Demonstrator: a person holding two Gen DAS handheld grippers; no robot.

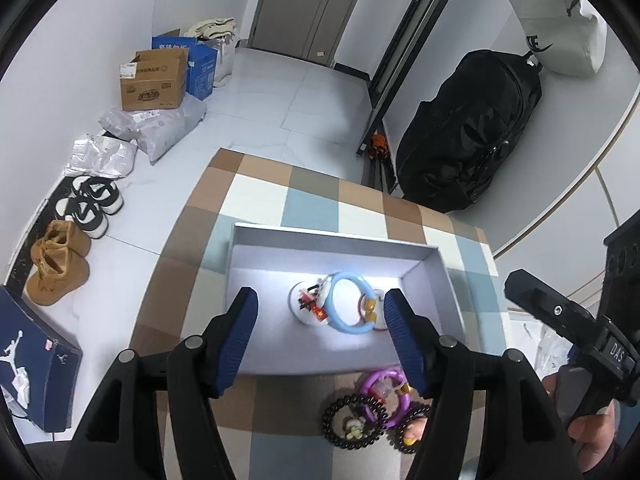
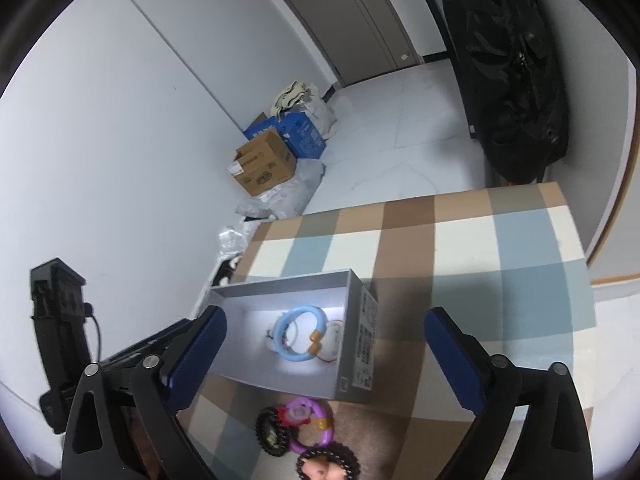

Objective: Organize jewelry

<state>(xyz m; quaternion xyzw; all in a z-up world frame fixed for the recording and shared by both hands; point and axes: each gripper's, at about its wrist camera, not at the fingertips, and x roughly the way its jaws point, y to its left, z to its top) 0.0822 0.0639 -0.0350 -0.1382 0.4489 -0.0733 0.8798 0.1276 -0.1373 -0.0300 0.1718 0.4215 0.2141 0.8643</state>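
Observation:
A grey open box [image 1: 422,258] [image 2: 352,344] sits on the checkered tablecloth [image 1: 312,196] [image 2: 460,240]. Inside lie a light-blue bracelet [image 1: 349,302] [image 2: 298,334] and white pieces with red bits [image 1: 306,304]. In front of the box lie a purple bracelet [image 1: 386,396] [image 2: 308,424] and two black beaded bracelets [image 1: 354,422] [image 2: 272,432] [image 2: 328,464]. My left gripper [image 1: 320,332] is open and empty, hovering over the box. My right gripper [image 2: 324,360] is open and empty above the box's near corner.
On the floor to the left are cardboard and blue boxes [image 1: 160,76], plastic parcels [image 1: 160,128], shoes [image 1: 90,204] and boots [image 1: 56,264]. A black bag [image 1: 468,132] leans at the right wall. The right gripper body [image 1: 580,332] shows at the right in the left wrist view.

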